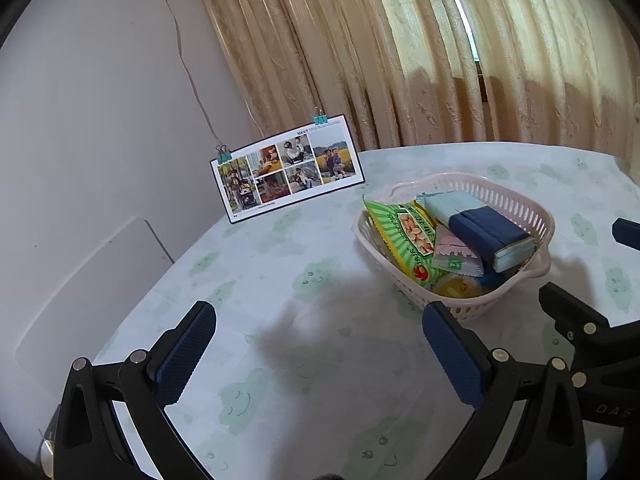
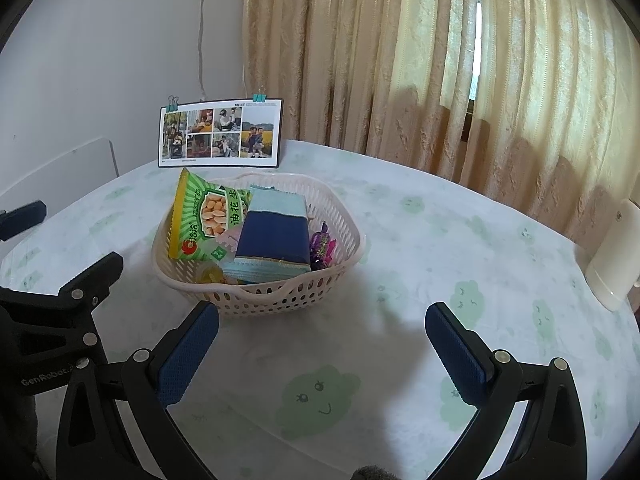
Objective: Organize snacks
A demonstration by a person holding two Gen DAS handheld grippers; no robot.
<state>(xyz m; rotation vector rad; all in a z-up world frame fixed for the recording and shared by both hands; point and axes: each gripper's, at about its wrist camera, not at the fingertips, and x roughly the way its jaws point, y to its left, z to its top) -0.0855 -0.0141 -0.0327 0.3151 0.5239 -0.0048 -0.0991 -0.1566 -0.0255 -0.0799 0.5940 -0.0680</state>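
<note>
Left wrist view shows me my left tool [image 1: 319, 354] spread wide and empty above the surface [image 1: 280, 280], the pink basket [image 1: 532, 216] just ahead to its right. Inside lie a green peanut bag [image 1: 404, 236] and a blue packet [image 1: 486, 232]. My right tool [image 2: 322, 354] also gapes apart, empty, with the basket ahead to its left.

My left wrist view sits low over the table, left of the perforated basket [image 1: 516, 204], facing the photo card [image 1: 286, 168] and curtain [image 1: 400, 48]. My right wrist view looks from the basket's [image 2: 340, 216] right, equally near. Both share the basket, card [image 2: 220, 134] and curtain [image 2: 400, 60].
</note>
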